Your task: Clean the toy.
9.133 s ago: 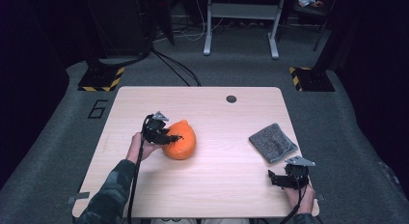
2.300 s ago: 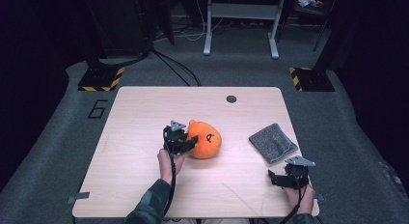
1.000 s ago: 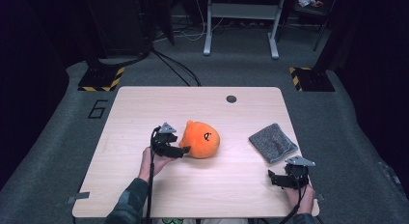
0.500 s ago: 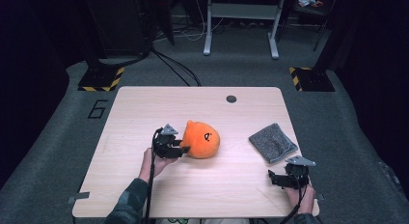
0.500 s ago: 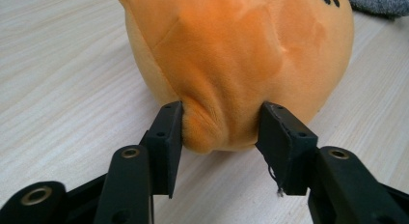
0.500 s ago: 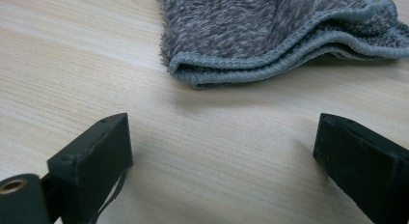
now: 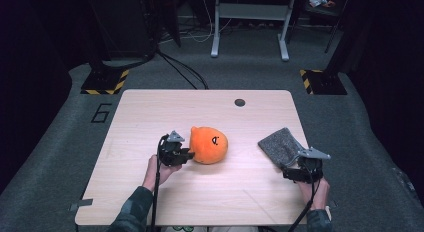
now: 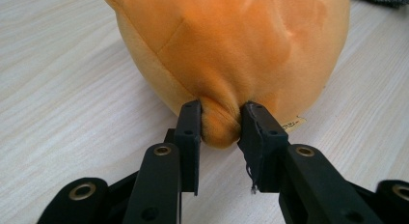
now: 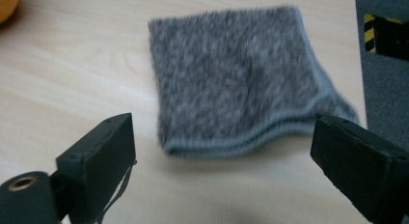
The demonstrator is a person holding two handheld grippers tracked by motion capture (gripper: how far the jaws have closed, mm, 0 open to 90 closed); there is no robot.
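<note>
An orange plush toy (image 7: 209,145) with a small black face mark lies near the middle of the wooden table (image 7: 150,112). My left gripper (image 7: 184,155) sits at its left side; its jaws have just been closing and now pinch a fold of the orange plush toy (image 8: 231,55) between the pads, left gripper (image 8: 219,125). A folded grey cloth (image 7: 280,145) lies at the right of the table. My right gripper (image 7: 295,173) hovers at the cloth's near edge, jaws wide apart, with the grey cloth (image 9: 236,74) ahead of my right gripper (image 9: 222,151) and nothing held.
A small dark round hole (image 7: 240,102) sits near the table's far edge. Beyond the table, grey floor holds cables, yellow-black striped blocks (image 7: 106,83) and a metal stand's legs (image 7: 250,47).
The left gripper's jaws have drawn together on the plush's left side and the hand stayed put. The right gripper has lifted a little at the cloth's near edge.
</note>
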